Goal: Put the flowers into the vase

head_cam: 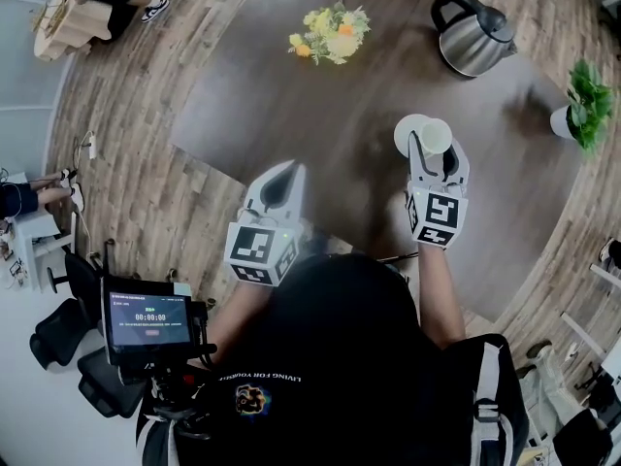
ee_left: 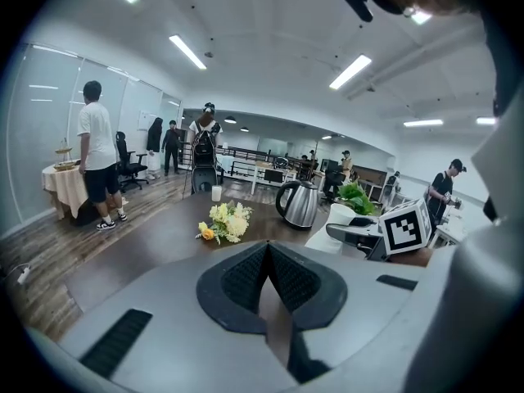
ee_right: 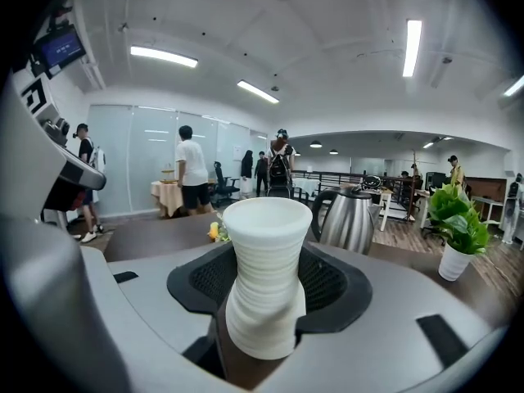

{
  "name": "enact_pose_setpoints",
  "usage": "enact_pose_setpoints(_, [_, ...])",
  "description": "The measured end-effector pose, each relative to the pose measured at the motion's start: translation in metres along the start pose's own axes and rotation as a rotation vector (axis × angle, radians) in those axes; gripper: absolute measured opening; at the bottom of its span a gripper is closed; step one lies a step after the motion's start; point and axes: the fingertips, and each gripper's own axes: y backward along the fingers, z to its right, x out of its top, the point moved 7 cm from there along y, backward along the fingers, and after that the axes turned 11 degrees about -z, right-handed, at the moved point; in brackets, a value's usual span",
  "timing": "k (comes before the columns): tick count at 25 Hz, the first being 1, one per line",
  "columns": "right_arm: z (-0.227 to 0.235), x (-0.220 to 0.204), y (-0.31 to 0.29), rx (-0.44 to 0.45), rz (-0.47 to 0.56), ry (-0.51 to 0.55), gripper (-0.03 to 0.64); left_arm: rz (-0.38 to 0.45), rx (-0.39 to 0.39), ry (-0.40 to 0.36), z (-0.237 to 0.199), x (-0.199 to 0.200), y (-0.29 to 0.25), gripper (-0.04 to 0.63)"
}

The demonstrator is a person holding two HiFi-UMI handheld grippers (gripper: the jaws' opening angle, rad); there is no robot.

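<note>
**Gripping the vase while the flowers lie far across the tabletop**

Standing upright between the jaws of the right claw [head_cam: 433,153] is a white ribbed vase [head_cam: 423,136]. The black pads sit against its lower sides, so the claw is closed on it. The vase's flared mouth is empty. Whether its base rests on the dark tabletop [head_cam: 320,124] or hangs just above it cannot be told.

The left claw [ee_left: 268,248] is fully closed, its two pads meeting in a point with nothing between them. It is held over the near edge of the tabletop, beside the right claw but apart from it.

The bunch of flowers [head_cam: 331,34] has pale yellow and white blooms and one orange one. It lies on its side on the far part of the tabletop, well apart from both claws and from the vase. To its right in the head view stands a steel kettle [head_cam: 473,35] with a black handle. A green potted plant [head_cam: 582,105] in a white pot sits near the tabletop's right edge.

A small screen [head_cam: 147,320] is mounted at the person's left side. Several people stand on the wooden floor in the room beyond.
</note>
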Motion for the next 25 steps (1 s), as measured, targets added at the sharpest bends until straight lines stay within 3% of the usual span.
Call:
enact_pose_setpoints(15, [0.005,-0.003,0.051,-0.066,0.022,-0.018,0.241,0.049,0.006,-0.21,-0.03,0.039,-0.003,0.008])
enact_pose_setpoints(25, [0.018,-0.013,0.082,-0.137,0.009,-0.035,0.241,0.08,-0.007,-0.273,-0.058,0.095,-0.032,0.008])
